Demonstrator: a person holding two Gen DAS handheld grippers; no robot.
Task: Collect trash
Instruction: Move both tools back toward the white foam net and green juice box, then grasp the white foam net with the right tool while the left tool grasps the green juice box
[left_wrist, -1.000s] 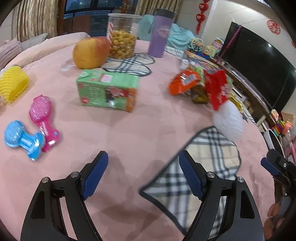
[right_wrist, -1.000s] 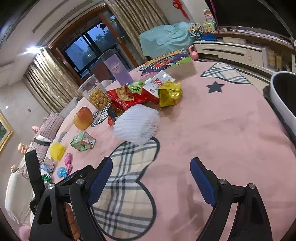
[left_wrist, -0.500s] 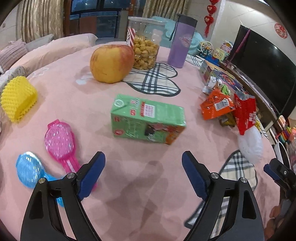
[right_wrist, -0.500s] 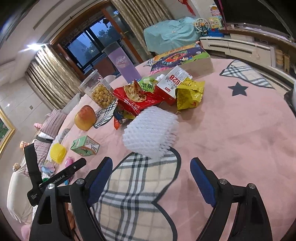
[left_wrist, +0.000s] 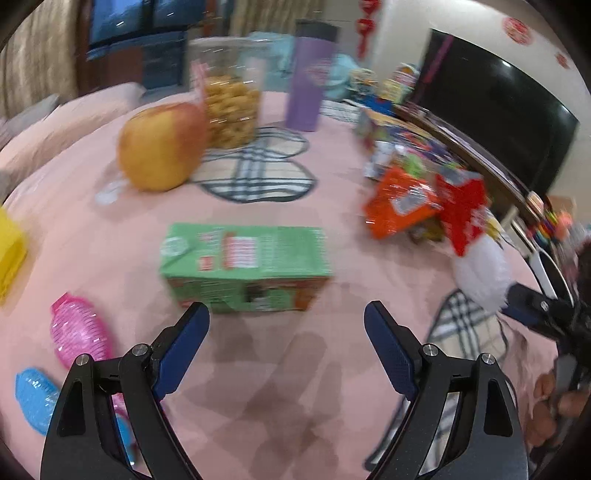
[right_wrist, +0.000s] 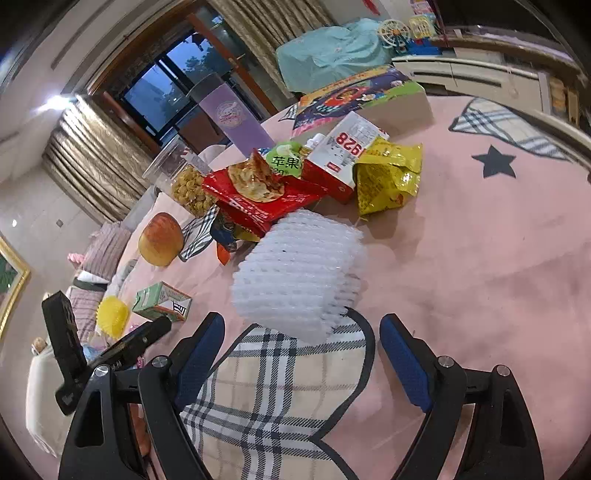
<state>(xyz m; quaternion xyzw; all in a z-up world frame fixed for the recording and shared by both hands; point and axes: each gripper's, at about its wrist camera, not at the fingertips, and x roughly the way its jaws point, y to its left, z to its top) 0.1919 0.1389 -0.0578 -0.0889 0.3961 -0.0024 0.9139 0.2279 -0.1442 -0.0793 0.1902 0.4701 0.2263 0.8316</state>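
**Two open grippers closing in on trash: carton and foam net**

A green drink carton (left_wrist: 245, 269) lies on its side at twelve o'clock from our left gripper (left_wrist: 286, 317), jaws wide open, empty. Our right gripper (right_wrist: 301, 332), also open and empty, faces a white foam fruit net (right_wrist: 299, 273) at twelve. We judge the risks thus: the carton sits broadside and may skid; the soft net may crush or slip. An apple (left_wrist: 160, 146), at eleven, isn't trash.

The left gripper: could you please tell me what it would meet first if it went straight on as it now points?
Most likely the green carton, lying on its side just ahead of the open left gripper and roughly centred between its fingers. The picture is blurred, so the gap is hard to judge.
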